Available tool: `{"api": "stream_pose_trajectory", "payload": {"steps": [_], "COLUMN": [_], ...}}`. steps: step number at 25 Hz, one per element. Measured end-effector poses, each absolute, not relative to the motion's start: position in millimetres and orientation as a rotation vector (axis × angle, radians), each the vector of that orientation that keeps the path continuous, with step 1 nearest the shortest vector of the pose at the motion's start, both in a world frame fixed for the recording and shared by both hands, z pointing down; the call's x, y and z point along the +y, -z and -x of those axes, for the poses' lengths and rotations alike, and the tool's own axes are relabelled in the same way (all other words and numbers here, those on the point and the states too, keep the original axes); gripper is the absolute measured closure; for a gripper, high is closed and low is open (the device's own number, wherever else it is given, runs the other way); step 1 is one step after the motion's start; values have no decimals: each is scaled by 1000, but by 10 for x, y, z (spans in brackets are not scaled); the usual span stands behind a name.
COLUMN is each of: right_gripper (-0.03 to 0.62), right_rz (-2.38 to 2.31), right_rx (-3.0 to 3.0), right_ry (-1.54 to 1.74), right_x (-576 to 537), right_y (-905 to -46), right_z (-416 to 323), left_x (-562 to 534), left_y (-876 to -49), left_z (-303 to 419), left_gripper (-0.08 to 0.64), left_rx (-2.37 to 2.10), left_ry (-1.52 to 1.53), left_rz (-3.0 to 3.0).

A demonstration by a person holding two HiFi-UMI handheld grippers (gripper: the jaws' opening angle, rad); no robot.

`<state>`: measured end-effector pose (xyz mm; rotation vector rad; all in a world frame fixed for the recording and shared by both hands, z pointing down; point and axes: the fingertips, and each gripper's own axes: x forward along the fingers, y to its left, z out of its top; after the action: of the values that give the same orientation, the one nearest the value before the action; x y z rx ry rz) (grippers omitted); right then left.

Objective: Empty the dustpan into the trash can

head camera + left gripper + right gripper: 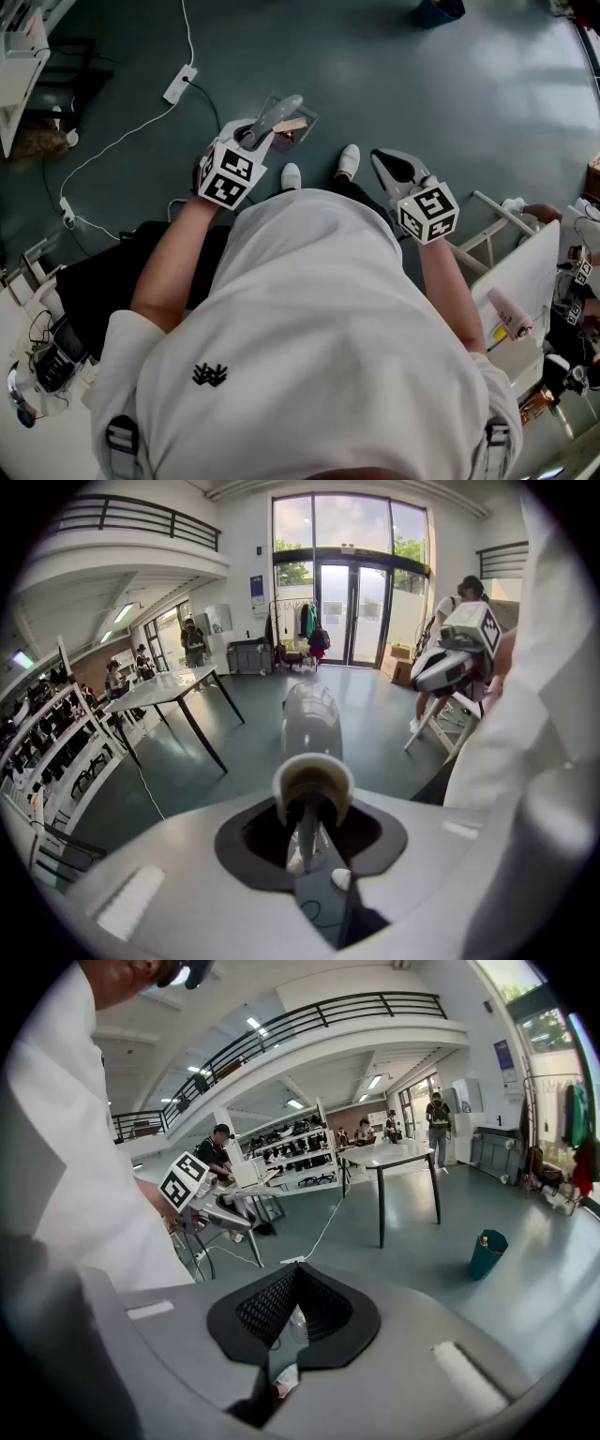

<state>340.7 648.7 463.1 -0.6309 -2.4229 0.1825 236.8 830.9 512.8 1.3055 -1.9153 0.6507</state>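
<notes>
The dustpan (298, 131) sits above centre in the head view, over the smooth, glossy grey-green floor (450, 84). It has a shallow, clear plastic tray with a pale tan scrap lying in it, and a rounded grey handle (277, 111) that slopes back to the left gripper (255, 141). The left gripper view adds the grip itself: the left gripper (310, 819) is clamped on the handle's hollow, cream-rimmed round end, and the grey dustpan handle (312, 719) runs straight away from the camera, hiding the tray. The right gripper (384, 165) hangs to the right of the person's white shoes (349, 159). In its own view the right gripper (295, 1277) has its black, ribbed pads pressed together at the tips with nothing between them. The trash can (487, 1253) is a small teal tub with tapered sides, standing on the floor at the right of the right gripper view, well apart from the dustpan, with a yellow-topped item sticking out of it. The head view catches only a dark corner of the trash can (441, 9) at its top edge, and the left gripper view does not show it. A white power strip (180, 82) with its cable lies at the upper left of the head view.
</notes>
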Motion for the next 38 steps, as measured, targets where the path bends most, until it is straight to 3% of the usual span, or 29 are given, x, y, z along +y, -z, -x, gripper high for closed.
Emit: {"api": "stream_pose_trajectory", "payload": {"steps": [17, 21, 32, 38], "right_gripper": [589, 542, 543, 543], "right_rz": [558, 502, 290, 173], "right_rx": [-2501, -2523, -2551, -2559], "right_ry": [-254, -284, -369, -383], "right_x": [5245, 4803, 3744, 3337], "right_y": [-4492, -4447, -4696, -4733], "right_z": [-3345, -3436, -3272, -2718], "left_x": [6969, 6565, 5295, 4690], "left_y": [-4754, -4592, -4516, -4487], "left_z": [-1951, -1821, -1086, -383], "left_gripper": [417, 417, 417, 417], "left_rx": [-1999, -2017, -2018, -2001], "left_ry": [-590, -570, -622, -597], "left_rz": [-1368, -1382, -1493, -1600]}}
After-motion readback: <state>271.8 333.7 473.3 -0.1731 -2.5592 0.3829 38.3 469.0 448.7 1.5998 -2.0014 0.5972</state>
